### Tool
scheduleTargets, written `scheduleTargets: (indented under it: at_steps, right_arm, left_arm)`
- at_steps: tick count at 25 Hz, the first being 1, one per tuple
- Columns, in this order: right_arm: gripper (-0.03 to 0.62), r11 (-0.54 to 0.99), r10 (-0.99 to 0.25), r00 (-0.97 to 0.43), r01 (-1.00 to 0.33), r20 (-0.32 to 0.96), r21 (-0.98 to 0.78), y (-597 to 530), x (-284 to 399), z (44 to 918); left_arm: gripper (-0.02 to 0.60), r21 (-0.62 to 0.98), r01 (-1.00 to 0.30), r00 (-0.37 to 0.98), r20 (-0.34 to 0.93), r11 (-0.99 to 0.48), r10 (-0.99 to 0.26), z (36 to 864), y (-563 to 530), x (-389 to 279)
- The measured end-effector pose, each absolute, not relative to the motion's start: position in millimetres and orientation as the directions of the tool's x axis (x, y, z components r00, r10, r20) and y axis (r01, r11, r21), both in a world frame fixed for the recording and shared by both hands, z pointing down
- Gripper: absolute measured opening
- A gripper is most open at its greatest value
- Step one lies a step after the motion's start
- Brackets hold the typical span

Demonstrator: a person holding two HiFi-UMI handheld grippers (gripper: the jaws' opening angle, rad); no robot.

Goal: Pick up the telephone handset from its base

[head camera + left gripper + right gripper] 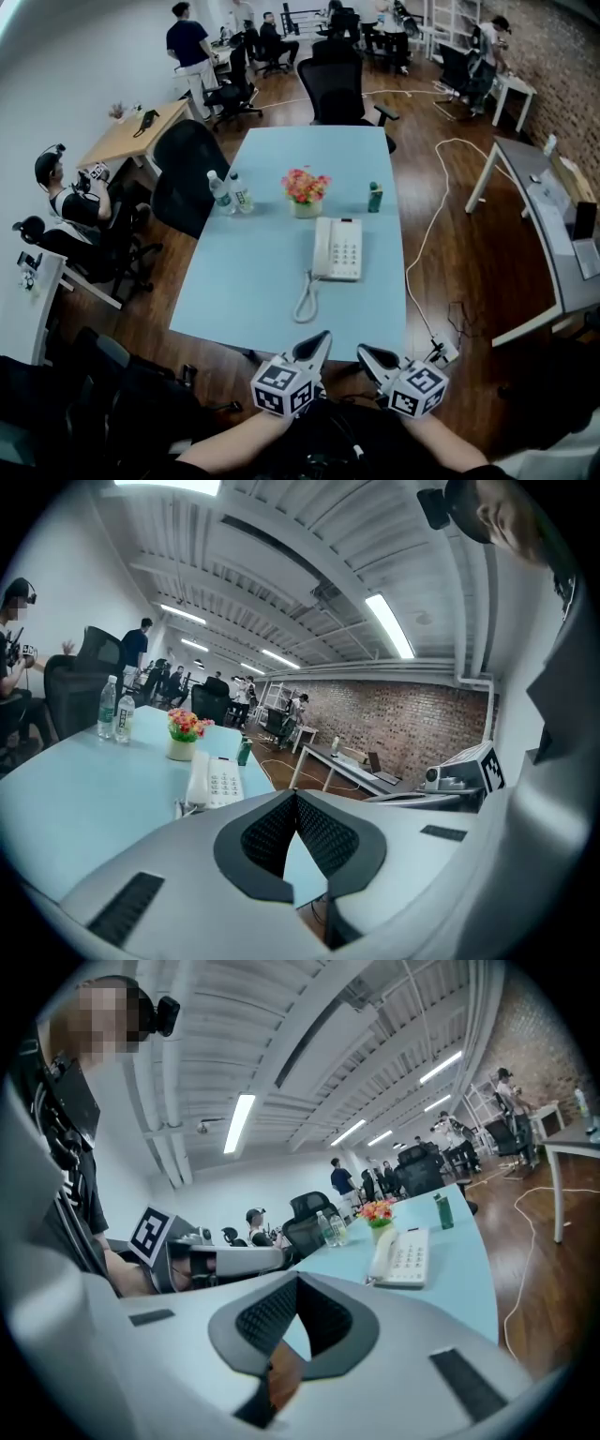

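A white telephone (345, 248) lies on the light blue table (253, 281), its handset (322, 249) resting on the left side of the base. A coiled cord (305, 302) runs from it toward the near edge. Both grippers hover side by side off the table's near edge, well short of the phone. My left gripper (315, 345) is shut and empty; in the left gripper view its jaws (295, 801) meet, with the telephone (214, 782) ahead to the left. My right gripper (369, 356) is shut too, with nothing in it (297, 1283); the telephone (403, 1256) lies ahead to the right.
Beyond the phone stand a pot of flowers (307, 190), two water bottles (231, 192) and a small green bottle (375, 197). Black office chairs (187, 173) ring the table. People work at desks on the left and at the back. A white cable (427, 253) trails over the floor at right.
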State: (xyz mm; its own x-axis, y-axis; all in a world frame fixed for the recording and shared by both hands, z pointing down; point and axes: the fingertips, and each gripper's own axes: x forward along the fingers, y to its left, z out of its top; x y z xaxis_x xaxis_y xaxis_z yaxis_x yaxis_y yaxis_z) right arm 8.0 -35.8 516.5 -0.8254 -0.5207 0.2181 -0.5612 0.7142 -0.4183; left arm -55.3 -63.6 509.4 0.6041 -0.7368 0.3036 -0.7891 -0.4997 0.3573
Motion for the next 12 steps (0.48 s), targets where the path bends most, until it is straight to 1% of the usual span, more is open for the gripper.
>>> scheduleTargets:
  at_steps: [7,12]
  right_arm:
    - [0.018,0.674,-0.608,-0.771,-0.628,0.190,-0.389,-87,-16,498]
    - [0.018,0.644,-0.640,-0.739,-0.666,0.212,-0.378,-107,-17,498]
  left_arm:
    - [0.002,0.357,-0.744,0.663,0.294,-0.565,-0.688,512,-117,-77]
    - [0.009,0.338,-0.776,0.626,0.323,-0.532,-0.709,523,-158,-97]
